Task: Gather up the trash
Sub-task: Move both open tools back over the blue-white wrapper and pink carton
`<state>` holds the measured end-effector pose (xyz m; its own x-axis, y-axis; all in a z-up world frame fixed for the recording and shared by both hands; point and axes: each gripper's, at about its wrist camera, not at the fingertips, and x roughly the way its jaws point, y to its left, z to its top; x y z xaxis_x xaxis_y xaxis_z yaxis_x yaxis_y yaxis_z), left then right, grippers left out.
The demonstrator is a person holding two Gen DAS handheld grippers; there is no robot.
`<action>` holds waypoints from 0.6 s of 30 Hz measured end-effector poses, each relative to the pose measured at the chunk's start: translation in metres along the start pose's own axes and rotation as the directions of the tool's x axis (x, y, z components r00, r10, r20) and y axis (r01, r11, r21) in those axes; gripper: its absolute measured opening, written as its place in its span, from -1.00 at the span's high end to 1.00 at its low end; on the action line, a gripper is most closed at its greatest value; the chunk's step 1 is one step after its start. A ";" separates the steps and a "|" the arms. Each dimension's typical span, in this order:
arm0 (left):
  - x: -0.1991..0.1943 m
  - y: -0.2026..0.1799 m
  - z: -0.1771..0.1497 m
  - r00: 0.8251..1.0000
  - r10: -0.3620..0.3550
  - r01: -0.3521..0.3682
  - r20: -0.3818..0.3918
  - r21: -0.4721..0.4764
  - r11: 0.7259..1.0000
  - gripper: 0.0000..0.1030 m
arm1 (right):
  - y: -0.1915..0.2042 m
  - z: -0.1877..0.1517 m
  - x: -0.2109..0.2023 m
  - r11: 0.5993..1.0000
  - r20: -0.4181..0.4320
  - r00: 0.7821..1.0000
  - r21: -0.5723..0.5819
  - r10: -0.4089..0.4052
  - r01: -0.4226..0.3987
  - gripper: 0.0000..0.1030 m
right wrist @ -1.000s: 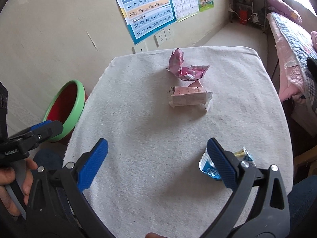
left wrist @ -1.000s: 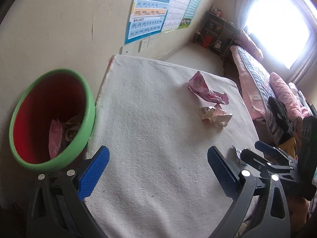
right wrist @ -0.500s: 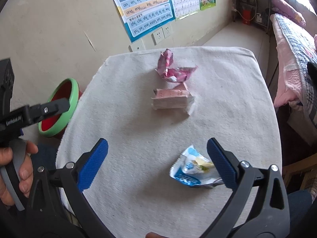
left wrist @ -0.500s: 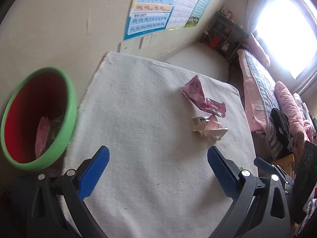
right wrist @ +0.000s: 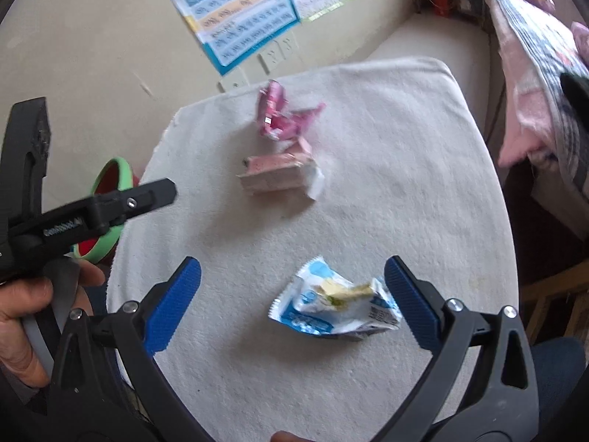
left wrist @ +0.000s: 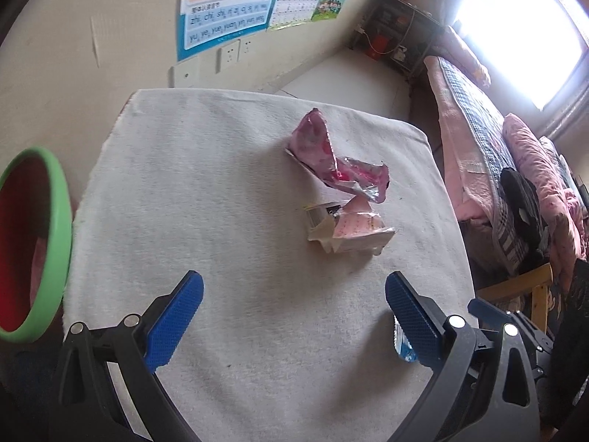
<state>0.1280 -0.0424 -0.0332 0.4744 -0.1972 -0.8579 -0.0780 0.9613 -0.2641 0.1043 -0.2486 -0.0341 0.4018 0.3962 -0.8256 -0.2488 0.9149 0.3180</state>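
- Right gripper [right wrist: 292, 276] is hovering above the near part of the table, blue pads spread wide apart, gripping nothing.
- Blue-and-white wrapper [right wrist: 335, 304] is lying crumpled on the white cloth [right wrist: 386, 184], between the pads in the right wrist view and closer to the right-hand pad; contact cannot be judged.
- Left gripper [left wrist: 294, 294] is also hanging with fingers wide apart and empty, over the near middle of the cloth.
- Pink carton [right wrist: 278, 173], flattened, is lying near the centre of the cloth, beyond both grippers.
- Pink foil wrapper [right wrist: 281, 116] is sitting just behind the carton, crumpled, one end sticking up; the two look to be touching in the left wrist view.
- Green-rimmed red bin [left wrist: 33, 243] is standing off the table's left edge, on the floor side.
- A hand [right wrist: 25, 316] is holding the left gripper's handle at the left edge of the right wrist view.
- Wall poster [left wrist: 224, 3] is hanging behind the table; a bed [left wrist: 489, 154] is lying to the right.
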 end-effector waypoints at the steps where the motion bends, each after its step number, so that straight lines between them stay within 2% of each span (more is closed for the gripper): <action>1: 0.001 -0.001 0.002 1.000 -0.003 0.003 0.003 0.005 1.000 -0.84 | -0.003 0.000 0.001 1.000 -0.004 1.000 0.012 -0.004 0.004 -0.91; 10: 0.019 -0.026 0.005 0.998 0.039 -0.031 -0.042 0.168 0.985 -0.84 | -0.022 -0.007 0.007 0.998 -0.045 0.997 0.004 -0.070 0.070 -0.91; 15: 0.032 -0.036 0.003 0.997 0.014 0.002 -0.075 0.214 0.977 -0.84 | -0.035 -0.017 0.017 0.996 -0.084 0.992 0.009 -0.091 0.092 -0.91; 18: 0.038 -0.042 0.006 0.996 -0.019 0.038 -0.083 0.239 0.970 -0.84 | -0.041 -0.022 0.016 0.995 -0.067 0.993 0.023 -0.099 0.101 -0.91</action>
<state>0.1545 -0.0894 -0.0518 0.4017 -0.2303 -0.8863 0.1516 0.9712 -0.1837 0.1017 -0.2811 -0.0701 0.3646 0.2974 -0.8824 -0.1870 0.9517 0.2435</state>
